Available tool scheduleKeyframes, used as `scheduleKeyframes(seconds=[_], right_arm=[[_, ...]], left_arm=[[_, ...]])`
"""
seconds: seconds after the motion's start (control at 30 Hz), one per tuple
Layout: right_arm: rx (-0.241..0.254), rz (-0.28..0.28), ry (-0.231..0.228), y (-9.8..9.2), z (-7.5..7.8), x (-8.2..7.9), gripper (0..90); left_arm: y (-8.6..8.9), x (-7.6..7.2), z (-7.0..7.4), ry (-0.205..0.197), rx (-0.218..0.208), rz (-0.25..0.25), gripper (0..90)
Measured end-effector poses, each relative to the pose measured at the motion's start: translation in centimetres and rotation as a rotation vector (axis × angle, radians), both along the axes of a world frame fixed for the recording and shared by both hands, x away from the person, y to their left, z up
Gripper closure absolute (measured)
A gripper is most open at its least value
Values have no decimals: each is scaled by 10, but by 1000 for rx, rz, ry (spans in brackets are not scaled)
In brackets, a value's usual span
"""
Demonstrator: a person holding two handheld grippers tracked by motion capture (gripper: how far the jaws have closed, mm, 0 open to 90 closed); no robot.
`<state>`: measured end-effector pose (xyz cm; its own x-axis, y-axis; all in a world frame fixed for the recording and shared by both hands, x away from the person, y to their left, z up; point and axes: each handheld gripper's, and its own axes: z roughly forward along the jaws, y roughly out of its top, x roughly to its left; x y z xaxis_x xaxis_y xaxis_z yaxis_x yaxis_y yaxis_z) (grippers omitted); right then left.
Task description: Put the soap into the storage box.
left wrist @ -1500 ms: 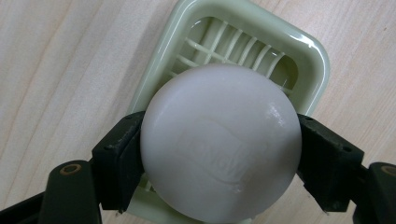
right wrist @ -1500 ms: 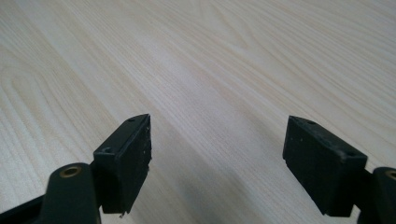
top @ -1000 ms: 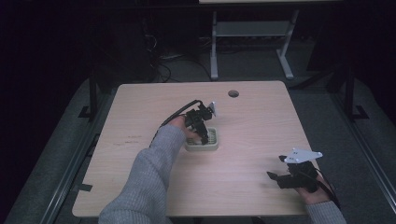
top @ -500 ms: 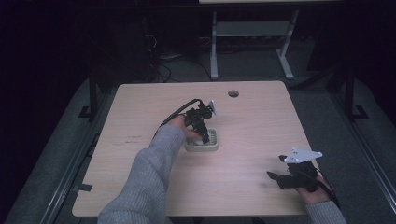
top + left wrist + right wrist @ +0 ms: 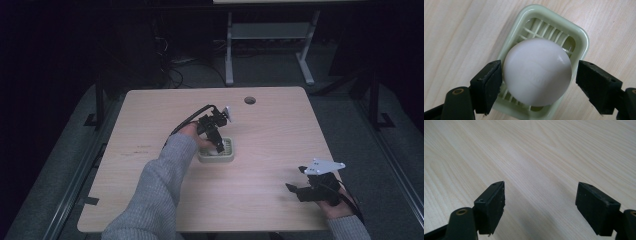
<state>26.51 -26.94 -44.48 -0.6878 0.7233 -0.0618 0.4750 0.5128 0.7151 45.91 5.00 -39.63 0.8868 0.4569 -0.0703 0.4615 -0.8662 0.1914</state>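
High view shows the left gripper [image 5: 218, 146] reaching over the middle of the wooden table [image 5: 150, 110], tips down in a pale green slotted tray [image 5: 216, 158], while the right gripper [image 5: 296, 190] rests idle near the front right corner, well apart from the work. In the left gripper view the jaws stand wide on either side of a white egg [image 5: 537, 72] that sits on the tray's wire grid [image 5: 541, 28]; the left jaw touches or nearly touches the shell, the right jaw has a clear gap, so nothing is truly gripped at this point. The right gripper's jaws are spread just as wide over bare wood and hold nothing. The risks, as I judge them: if the jaws close off-centre, the one-sided contact could push the egg sideways so it rolls across the grid or tips over the rim; if they close hard, the smooth rounded surface could squirt out of the flat pads, or crack if it is a real shell. The light tray could also skid on the table, since nothing steadies it. The egg is plain, matte white, smooth, unmarked, and fills most of the tray's opening, resting toward its nearer end.
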Motion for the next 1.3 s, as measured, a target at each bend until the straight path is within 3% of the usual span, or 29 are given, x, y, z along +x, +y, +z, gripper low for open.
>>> scheduleKeyframes(seconds=[0.43,0.67,1.3], right_arm=[[-15,4,-4,-1,0,1,231],[2,-4,4,1,0,0,231],[3,-10,-1,0,0,0,231]], left_arm=[[6,-8,14,-23,-24,1,211],[6,-19,19,-34,-8,-29,215],[22,-34,18,-33,-18,-17,218]])
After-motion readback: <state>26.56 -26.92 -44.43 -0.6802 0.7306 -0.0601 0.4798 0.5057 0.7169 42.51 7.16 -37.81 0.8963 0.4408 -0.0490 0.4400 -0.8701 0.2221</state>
